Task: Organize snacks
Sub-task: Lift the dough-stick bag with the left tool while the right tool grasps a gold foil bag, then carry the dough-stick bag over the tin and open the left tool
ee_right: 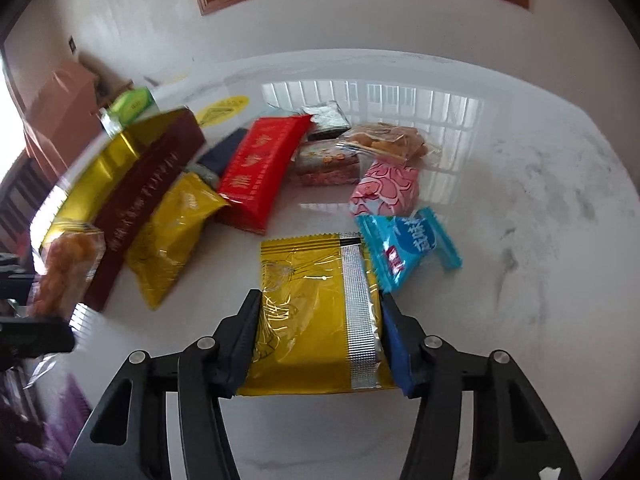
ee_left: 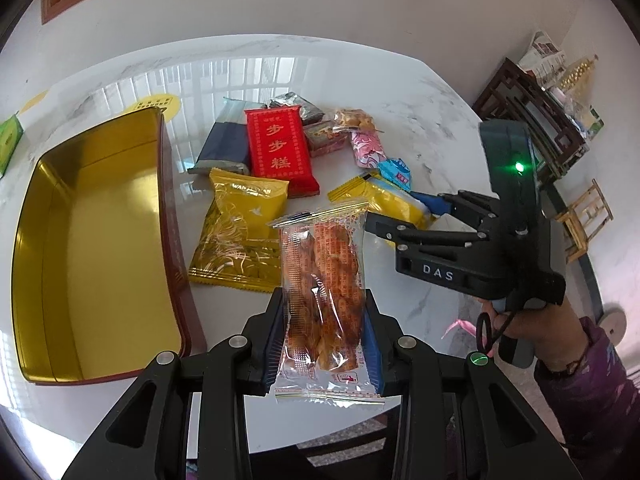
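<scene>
I have a white marble table [ee_left: 400, 92] under both cameras; on its left side sits the open gold-lined tin [ee_left: 100, 240], its dark red wall facing the pile of snacks, nothing visible inside it. Beside the tin lies a gold foil packet [ee_left: 240, 232]; behind that, a red packet with gold lettering [ee_left: 280, 152], partly overlapping a dark blue-grey packet [ee_left: 224, 140]. Further back I note a heap of smaller wrappers, among them a pink patterned one [ee_right: 384, 188] and a light blue one [ee_right: 404, 252], the latter just beside the yellow packet. My right gripper [ee_right: 320, 344] has its fingers pressed on both sides of the yellow packet with a silver seam strip [ee_right: 312, 308], which lies on the table. My left gripper [ee_left: 324, 340] is clamped on a clear packet of fried twists [ee_left: 324, 292], held up clear of the table, near the tin's wall. A person's hand [ee_left: 520, 320] in a purple sleeve carries the right gripper.
</scene>
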### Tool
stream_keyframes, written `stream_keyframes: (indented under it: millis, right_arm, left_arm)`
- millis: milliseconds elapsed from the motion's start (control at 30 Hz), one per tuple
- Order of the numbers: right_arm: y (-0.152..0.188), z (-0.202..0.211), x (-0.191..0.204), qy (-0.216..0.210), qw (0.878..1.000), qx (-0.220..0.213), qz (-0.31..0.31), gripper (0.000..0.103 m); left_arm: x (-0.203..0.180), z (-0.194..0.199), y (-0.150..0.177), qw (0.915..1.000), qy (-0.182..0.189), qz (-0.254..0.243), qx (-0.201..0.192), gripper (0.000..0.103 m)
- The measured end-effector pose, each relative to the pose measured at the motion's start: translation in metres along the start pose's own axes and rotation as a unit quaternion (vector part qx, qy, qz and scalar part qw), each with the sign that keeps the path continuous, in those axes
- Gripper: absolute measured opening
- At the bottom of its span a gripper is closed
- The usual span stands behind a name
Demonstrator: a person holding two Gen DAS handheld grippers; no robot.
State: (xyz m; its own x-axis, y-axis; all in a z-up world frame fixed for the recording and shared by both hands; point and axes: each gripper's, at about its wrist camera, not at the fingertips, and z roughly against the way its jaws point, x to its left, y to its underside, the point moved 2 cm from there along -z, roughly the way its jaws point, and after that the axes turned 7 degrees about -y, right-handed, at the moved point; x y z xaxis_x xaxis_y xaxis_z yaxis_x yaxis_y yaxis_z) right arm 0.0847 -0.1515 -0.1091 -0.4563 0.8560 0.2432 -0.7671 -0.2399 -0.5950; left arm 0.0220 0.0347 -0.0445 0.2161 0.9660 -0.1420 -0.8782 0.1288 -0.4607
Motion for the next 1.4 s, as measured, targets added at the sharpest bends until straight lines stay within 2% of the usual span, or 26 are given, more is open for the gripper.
stream_keyframes:
  millis: [167, 500, 733, 933, 1167, 1400]
  right_arm:
    - [0.005, 0.027, 0.01, -0.037, 0.999, -0.028, -0.013, 0.053]
    - [-0.013, 0.066, 0.038, -0.045, 0.996, -0.078, 0.009, 0.053]
    - [-0.018, 0.069, 0.048, -0.047, 0.995, -0.085, 0.017, 0.053]
    - [-0.02, 0.07, 0.051, -0.047, 0.995, -0.088, 0.019, 0.053]
    - [-0.024, 0.066, 0.057, -0.046, 0.995, -0.084, 0.023, 0.053]
    - [-0.026, 0.061, 0.063, -0.044, 0.996, -0.079, 0.025, 0.053]
  left_arm:
    - [0.007, 0.008, 0.001, 0.9999, 0.002, 0.006, -0.008, 0.036]
    - [0.033, 0.029, 0.001, 0.9987, -0.015, 0.035, -0.033, 0.036]
    - [0.079, 0.038, -0.015, 0.9948, -0.072, 0.052, -0.05, 0.036]
    - [0.12, 0.026, -0.028, 0.9909, -0.109, 0.065, -0.045, 0.036]
    - [0.145, 0.007, -0.039, 0.9859, -0.149, 0.059, -0.05, 0.036]
    - [0.168, -0.015, -0.052, 0.9839, -0.161, 0.065, -0.042, 0.036]
